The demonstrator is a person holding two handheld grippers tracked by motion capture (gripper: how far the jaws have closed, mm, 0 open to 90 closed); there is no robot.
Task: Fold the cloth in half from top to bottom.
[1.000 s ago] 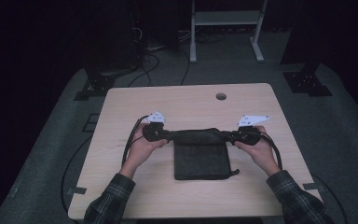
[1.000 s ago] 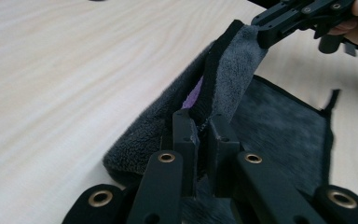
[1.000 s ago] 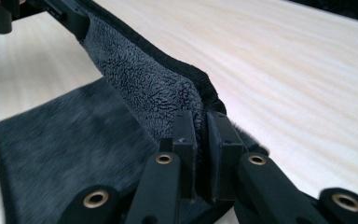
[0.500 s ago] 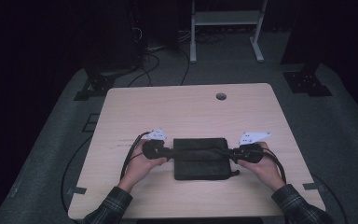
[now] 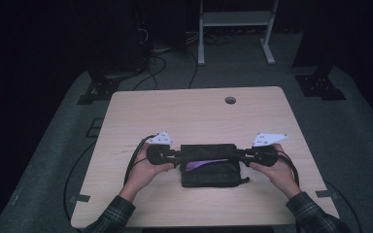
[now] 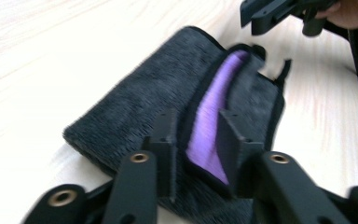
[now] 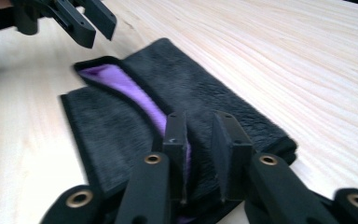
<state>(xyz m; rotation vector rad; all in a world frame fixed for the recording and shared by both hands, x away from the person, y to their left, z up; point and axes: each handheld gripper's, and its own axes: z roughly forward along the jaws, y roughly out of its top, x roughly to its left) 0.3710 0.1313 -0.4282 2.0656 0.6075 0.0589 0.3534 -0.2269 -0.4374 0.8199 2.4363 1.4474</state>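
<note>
A dark grey towel [image 5: 209, 175] lies folded on the wooden table [image 5: 189, 111], and a strip of its purple lining [image 5: 205, 165] shows along the fold. My left gripper [image 5: 180, 154] is at the towel's left end and my right gripper [image 5: 235, 155] at its right end. In the left gripper view my left gripper [image 6: 196, 116] has just been opening, with the bound edge and lining [image 6: 209, 121] loose between the jaws. In the right gripper view my right gripper [image 7: 199, 117] has also just been opening, and the towel [image 7: 135, 116] lies in the gap.
A round cable hole [image 5: 230, 100] sits near the table's far edge. Behind the table stand a white frame [image 5: 233, 19] and two black stand bases [image 5: 99, 90] [image 5: 320, 85] on grey floor. Cables trail from both grippers off the table's sides.
Both hands came toward the person, carrying the towel's far edge over onto the rest. The jaws then widened, and the purple lining now shows along the fold.
</note>
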